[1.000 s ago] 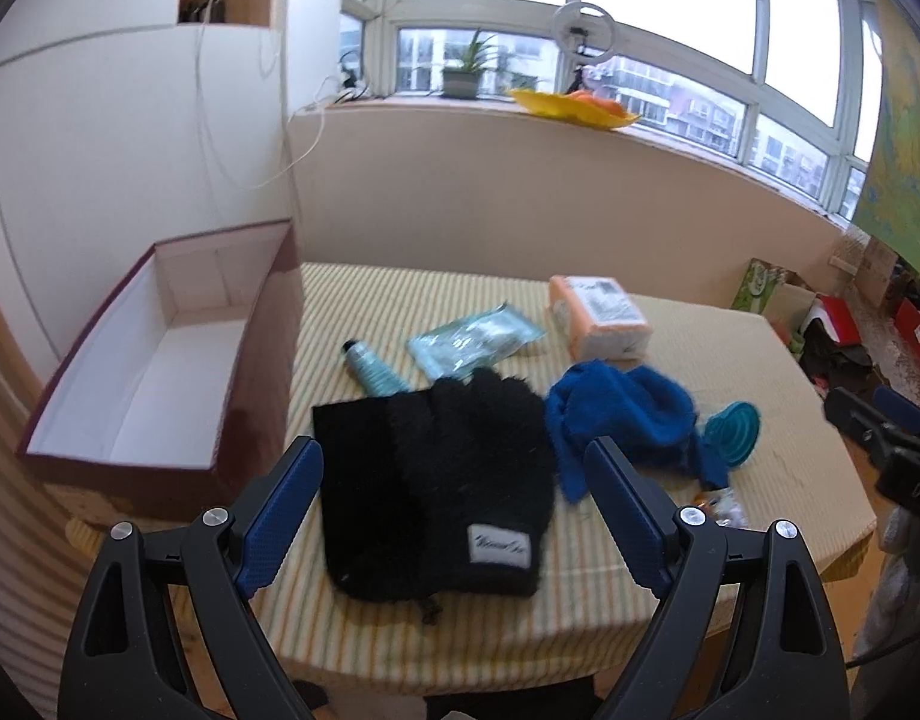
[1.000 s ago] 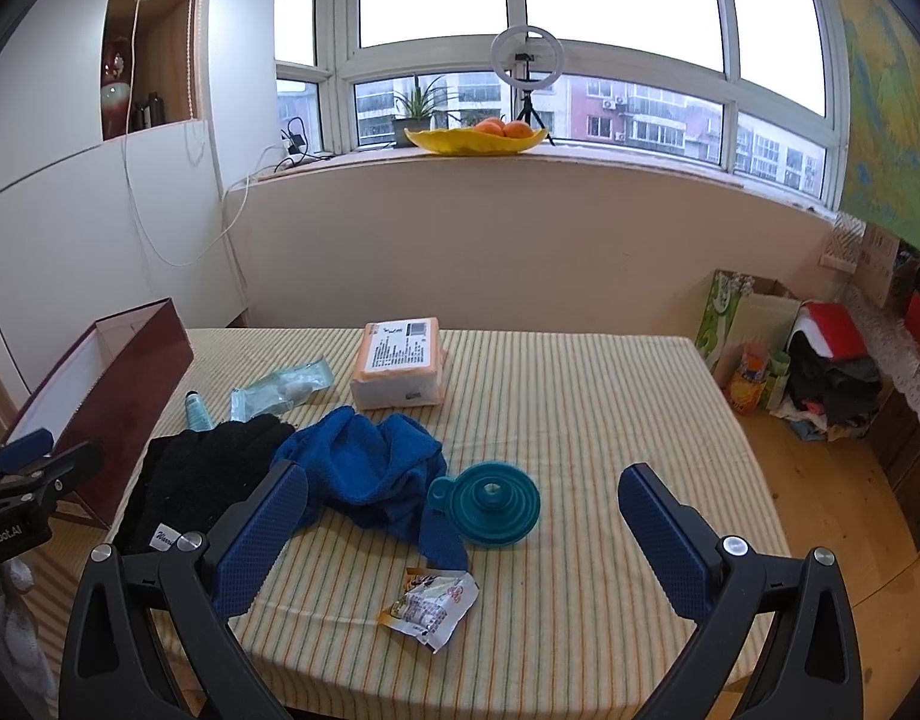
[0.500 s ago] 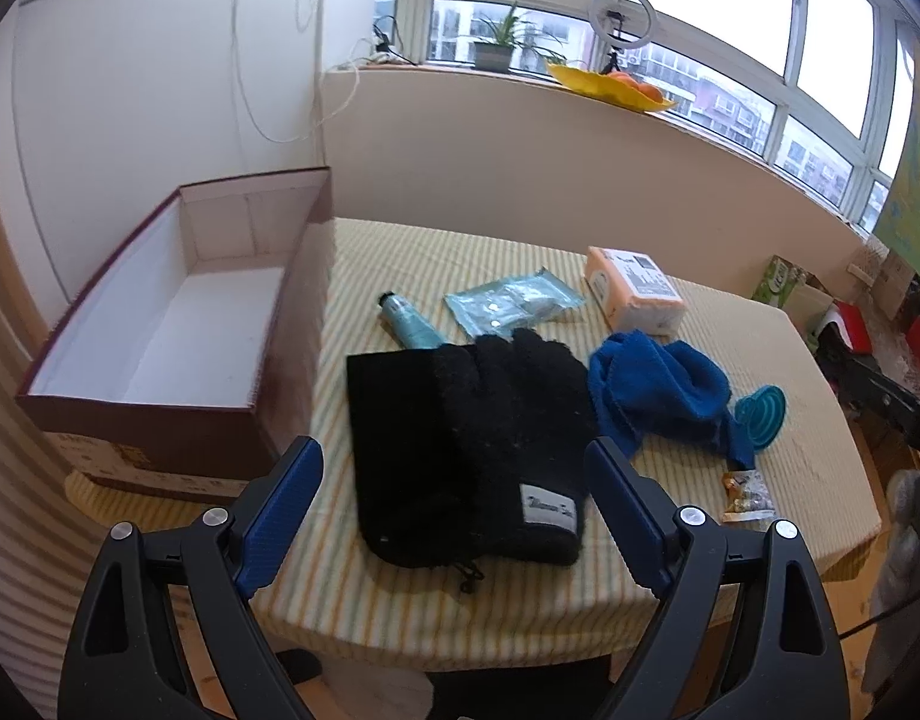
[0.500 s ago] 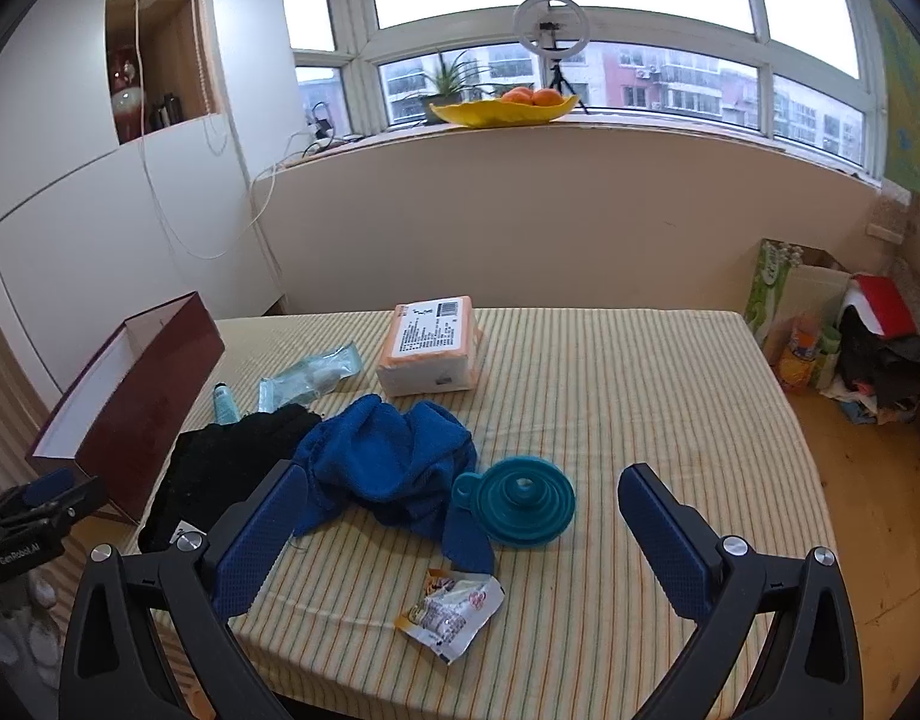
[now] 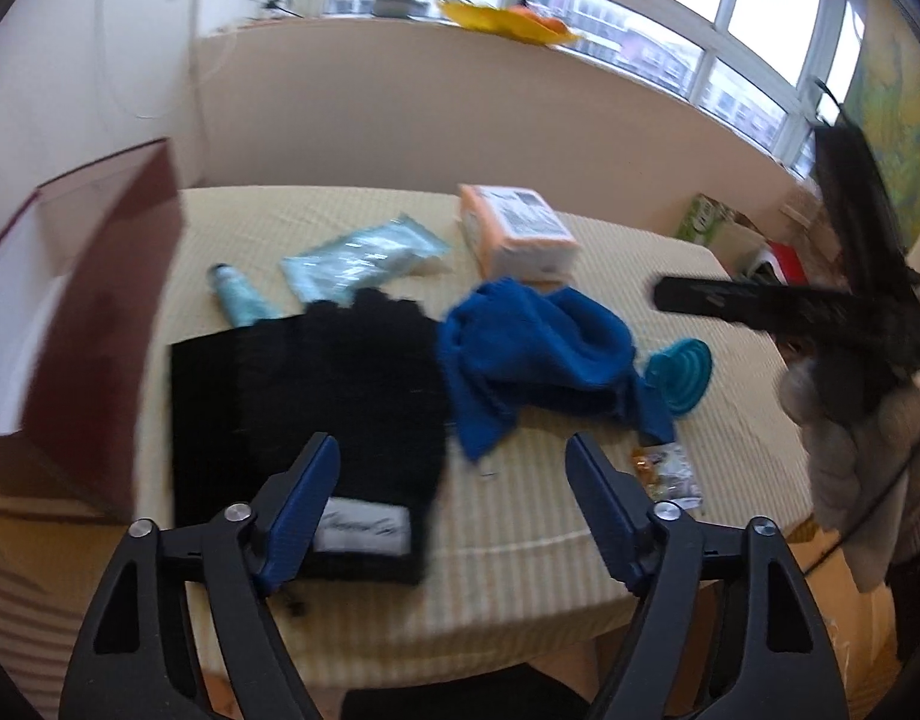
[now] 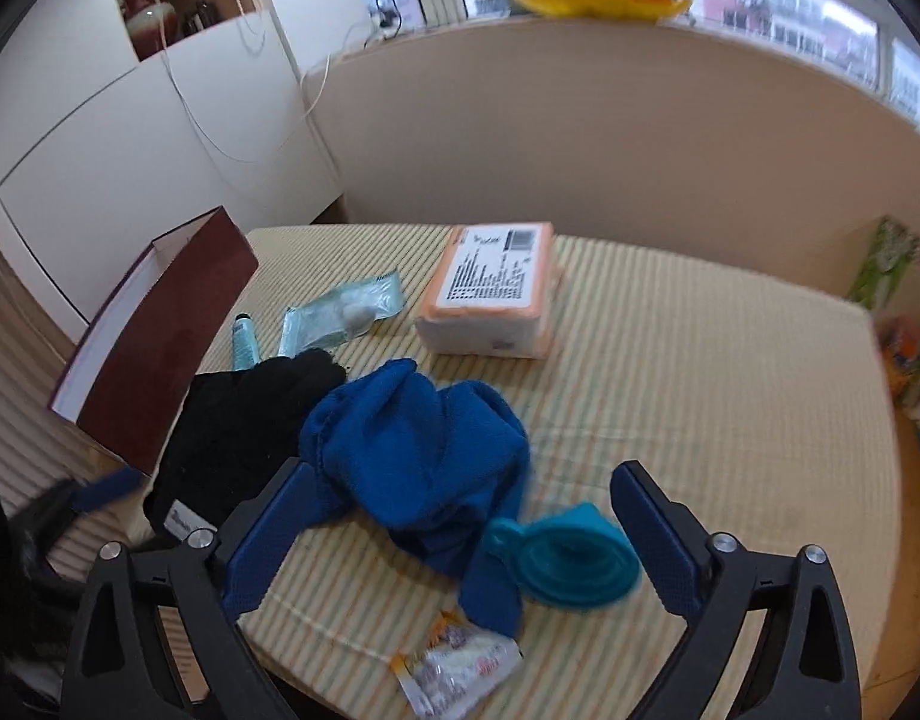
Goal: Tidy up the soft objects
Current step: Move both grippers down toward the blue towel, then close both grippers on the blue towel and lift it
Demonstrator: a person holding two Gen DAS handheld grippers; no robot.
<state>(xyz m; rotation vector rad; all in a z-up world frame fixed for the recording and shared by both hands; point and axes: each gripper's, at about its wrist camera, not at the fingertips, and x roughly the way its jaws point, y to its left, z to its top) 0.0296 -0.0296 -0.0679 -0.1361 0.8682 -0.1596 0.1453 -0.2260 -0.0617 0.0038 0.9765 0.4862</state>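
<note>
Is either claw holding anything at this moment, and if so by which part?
Nothing is held. The left claw and the right claw are both open above the table, with nothing between their fingers.

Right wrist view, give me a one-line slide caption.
Open right hand-held gripper nears a blue cloth beside a black glove and teal funnel on a striped table.
</note>
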